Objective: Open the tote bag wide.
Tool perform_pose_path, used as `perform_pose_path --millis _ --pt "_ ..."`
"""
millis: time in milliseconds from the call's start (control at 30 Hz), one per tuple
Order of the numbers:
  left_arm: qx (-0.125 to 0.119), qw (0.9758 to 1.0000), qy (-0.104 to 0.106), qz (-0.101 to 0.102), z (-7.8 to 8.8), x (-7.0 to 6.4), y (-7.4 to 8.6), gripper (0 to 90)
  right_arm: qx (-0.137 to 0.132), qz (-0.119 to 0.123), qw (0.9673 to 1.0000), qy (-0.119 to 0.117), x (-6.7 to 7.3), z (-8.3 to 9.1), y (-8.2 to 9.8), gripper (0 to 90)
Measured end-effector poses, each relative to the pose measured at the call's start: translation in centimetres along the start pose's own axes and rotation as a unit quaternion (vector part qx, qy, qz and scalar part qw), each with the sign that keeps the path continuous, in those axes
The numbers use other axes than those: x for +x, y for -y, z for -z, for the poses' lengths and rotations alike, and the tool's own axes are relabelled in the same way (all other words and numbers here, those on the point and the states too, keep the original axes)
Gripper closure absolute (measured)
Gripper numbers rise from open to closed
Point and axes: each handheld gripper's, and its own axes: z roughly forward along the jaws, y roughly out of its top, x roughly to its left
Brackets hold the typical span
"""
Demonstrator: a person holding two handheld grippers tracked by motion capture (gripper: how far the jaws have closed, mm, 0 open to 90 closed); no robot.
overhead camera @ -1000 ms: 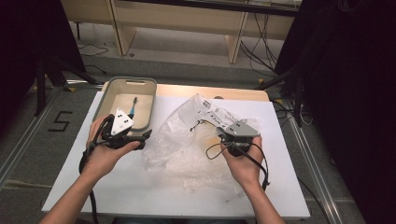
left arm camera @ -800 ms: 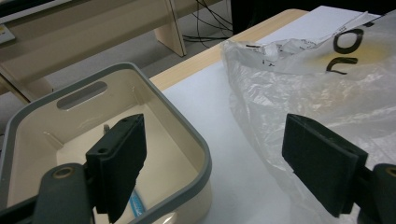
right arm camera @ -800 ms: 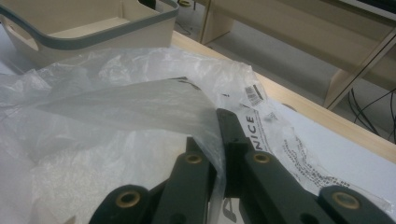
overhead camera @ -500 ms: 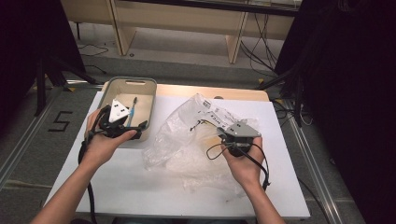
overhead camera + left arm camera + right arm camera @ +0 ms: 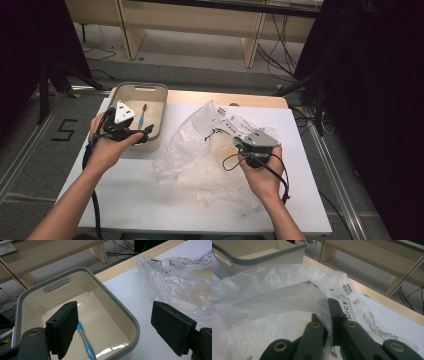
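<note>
The right claw is closed on a fold of the clear plastic bag, which lies crumpled on the white surface. The left claw stands wide open and holds nothing, above the rim of the beige tub, where a blue toothbrush lies.

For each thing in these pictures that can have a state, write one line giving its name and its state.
Left hand-held gripper: open, holding nothing, above the bin's rim.
Right hand-held gripper: shut on the plastic bag.
Plastic bag: crumpled on the table, one edge pinched.
Bin: upright, uncovered.
Toothbrush: lying flat in the bin.
</note>
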Motion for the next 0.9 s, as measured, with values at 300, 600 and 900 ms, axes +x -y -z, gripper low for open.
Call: perform_pose_path --millis 300,600,900 --pt "0.007 1.0000 -0.003 -0.001 -0.3 0.4 0.0 21.8 0.000 -0.001 1.0000 -0.002 -0.1 0.0 0.0 90.0" --pt "0.011 0.9999 -0.005 0.002 -0.7 0.5 0.1 21.7 -0.002 -0.002 1.0000 -0.001 -0.3 0.0 0.1 90.0" --pt "0.021 0.9997 -0.011 0.004 -1.3 1.2 -0.1 21.8 -0.003 -0.001 1.0000 0.001 -0.4 0.1 0.1 90.0"
